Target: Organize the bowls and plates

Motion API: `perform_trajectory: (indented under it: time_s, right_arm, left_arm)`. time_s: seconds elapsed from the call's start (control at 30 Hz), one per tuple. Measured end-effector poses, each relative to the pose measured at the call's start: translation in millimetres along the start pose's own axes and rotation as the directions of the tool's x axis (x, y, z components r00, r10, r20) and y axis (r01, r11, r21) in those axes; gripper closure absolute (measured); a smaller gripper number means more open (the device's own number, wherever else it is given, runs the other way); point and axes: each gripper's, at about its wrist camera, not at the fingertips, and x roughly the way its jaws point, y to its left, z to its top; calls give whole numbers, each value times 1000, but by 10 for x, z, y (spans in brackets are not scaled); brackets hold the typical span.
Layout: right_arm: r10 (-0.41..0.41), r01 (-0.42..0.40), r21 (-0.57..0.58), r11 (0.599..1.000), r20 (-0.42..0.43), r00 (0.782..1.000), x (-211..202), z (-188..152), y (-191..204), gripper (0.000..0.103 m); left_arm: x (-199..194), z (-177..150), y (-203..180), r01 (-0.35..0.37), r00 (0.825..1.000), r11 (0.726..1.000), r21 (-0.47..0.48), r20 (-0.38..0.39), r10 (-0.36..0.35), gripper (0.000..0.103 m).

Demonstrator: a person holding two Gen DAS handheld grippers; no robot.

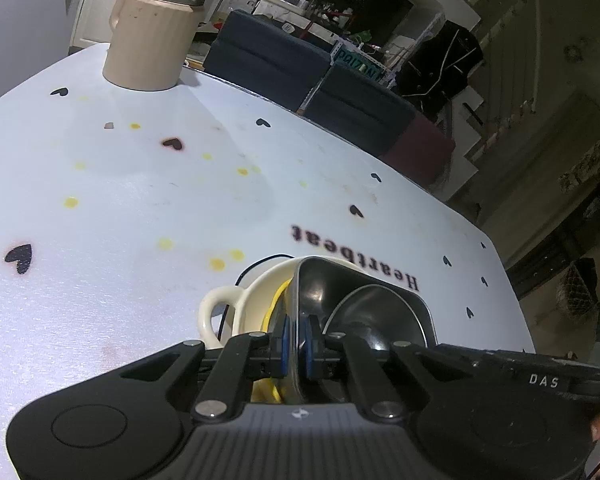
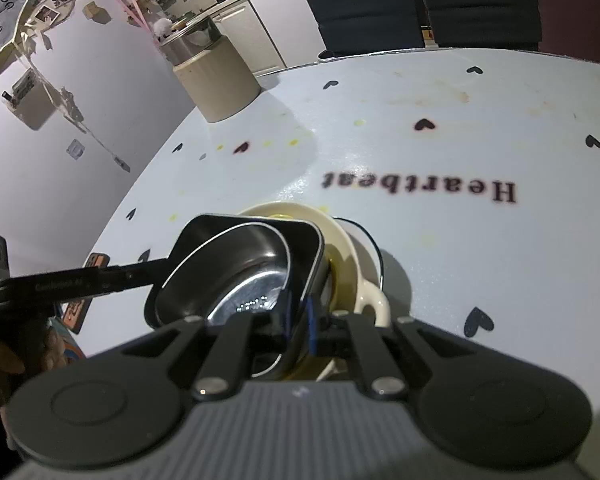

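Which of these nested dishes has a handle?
The cream ceramic bowl alone has a loop handle on its side. The dark rectangular metal tray and the round steel bowl inside it have none.

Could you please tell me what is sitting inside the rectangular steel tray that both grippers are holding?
A round steel bowl is nested inside the rectangular steel tray. The bowl covers most of the tray's floor, so anything beneath it cannot be seen. Left gripper and right gripper pinch the tray's rim.

Left gripper pinched nearly closed (blue pads), right gripper likewise, both angled downward
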Motion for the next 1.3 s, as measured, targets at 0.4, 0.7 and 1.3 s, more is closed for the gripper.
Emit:
perform_trajectory:
  time_s: [0.4, 0.7, 1.3]
  right_arm:
    - [-71, 76, -44, 996, 97, 993, -215, -7, 103, 64]
    - [-121, 142, -57, 988, 275, 954, -620, -75, 267, 20]
    - [-199, 253, -40, 967, 507, 839, -1160, -581, 599, 1]
  left_arm:
    - [-294, 14, -104, -31, 998, 997, 76, 61, 26, 45]
    - [-634, 52, -281, -43, 987, 986, 162, 158, 17, 3]
    - [-1191, -208, -584, -116, 958, 932, 344, 286, 14, 0]
